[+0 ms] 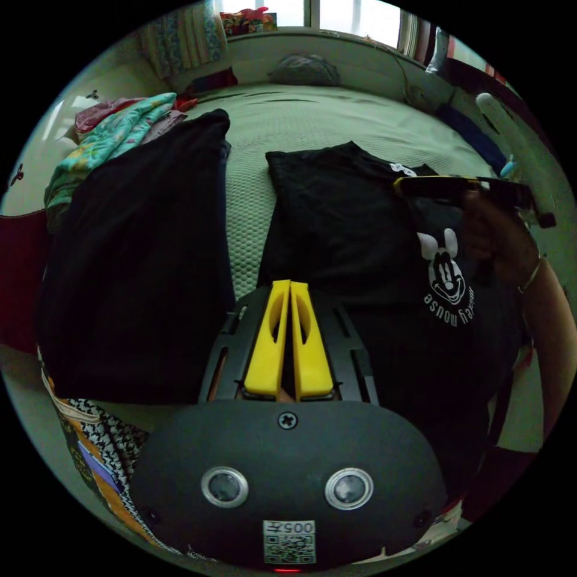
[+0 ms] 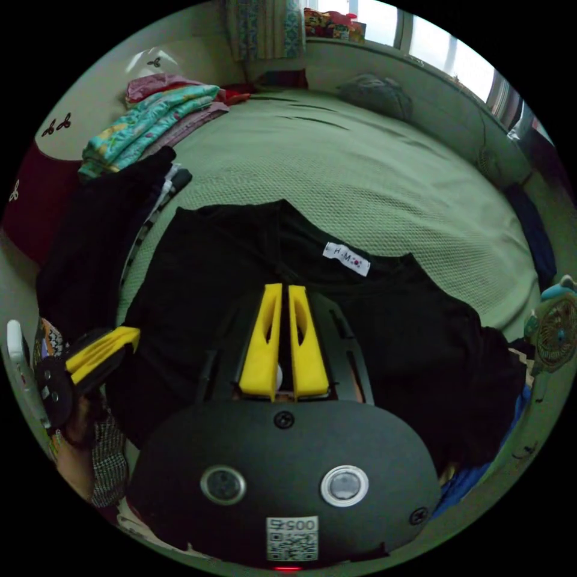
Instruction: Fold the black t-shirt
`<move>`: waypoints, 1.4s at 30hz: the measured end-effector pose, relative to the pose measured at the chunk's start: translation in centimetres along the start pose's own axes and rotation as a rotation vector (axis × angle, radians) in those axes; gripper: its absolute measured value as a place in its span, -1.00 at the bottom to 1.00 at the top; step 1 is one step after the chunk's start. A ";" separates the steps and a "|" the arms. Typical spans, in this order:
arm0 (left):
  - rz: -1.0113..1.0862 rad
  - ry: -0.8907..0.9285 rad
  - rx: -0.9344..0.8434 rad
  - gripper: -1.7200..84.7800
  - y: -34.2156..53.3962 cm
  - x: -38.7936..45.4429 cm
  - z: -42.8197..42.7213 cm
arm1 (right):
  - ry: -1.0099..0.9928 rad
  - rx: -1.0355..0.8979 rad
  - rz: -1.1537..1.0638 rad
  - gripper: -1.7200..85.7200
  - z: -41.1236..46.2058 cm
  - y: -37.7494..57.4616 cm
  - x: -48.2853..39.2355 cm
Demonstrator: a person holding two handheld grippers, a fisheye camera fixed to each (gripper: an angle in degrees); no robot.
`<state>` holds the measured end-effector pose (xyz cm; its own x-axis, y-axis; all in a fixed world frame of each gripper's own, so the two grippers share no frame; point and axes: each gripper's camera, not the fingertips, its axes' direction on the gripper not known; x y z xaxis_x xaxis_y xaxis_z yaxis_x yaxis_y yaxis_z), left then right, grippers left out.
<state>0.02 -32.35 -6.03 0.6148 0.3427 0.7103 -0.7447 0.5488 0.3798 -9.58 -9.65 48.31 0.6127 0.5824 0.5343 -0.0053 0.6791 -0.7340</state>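
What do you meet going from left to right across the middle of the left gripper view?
Folded colourful clothes → dark garment → strip of green bedspread → black t-shirt → cartoon print → hand holding the right gripper.

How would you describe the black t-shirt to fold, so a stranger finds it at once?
Start at the green bed. The black t-shirt lies flat on its near part. Unlike the dark garment alongside, it has a white neck label and a white cartoon print.

The black t-shirt (image 2: 228, 264) was matt cloth on a textured green bedspread (image 2: 360, 174); both grippers' yellow jaws looked smooth plastic.
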 end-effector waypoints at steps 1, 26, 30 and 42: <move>-0.003 -0.008 0.003 -0.97 0.0 0.2 0.2 | -0.015 -0.012 -0.006 -0.99 -0.3 0.6 0.5; -0.022 -0.037 0.027 -0.97 0.5 12.0 6.9 | -0.125 0.013 -0.105 -0.88 -0.1 1.8 -3.5; -0.046 -0.011 0.013 -0.97 0.3 14.2 8.5 | -0.139 0.017 -0.070 -0.90 -1.4 3.0 -2.6; 0.066 0.109 0.066 -0.98 3.7 27.6 9.0 | -0.009 0.087 -0.052 -0.87 -12.3 26.0 11.6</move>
<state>11.93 -27.71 20.35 0.5856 0.4593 0.6679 -0.7979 0.4720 0.3750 7.08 9.30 30.26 0.6066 0.5494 0.5747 -0.0426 0.7443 -0.6665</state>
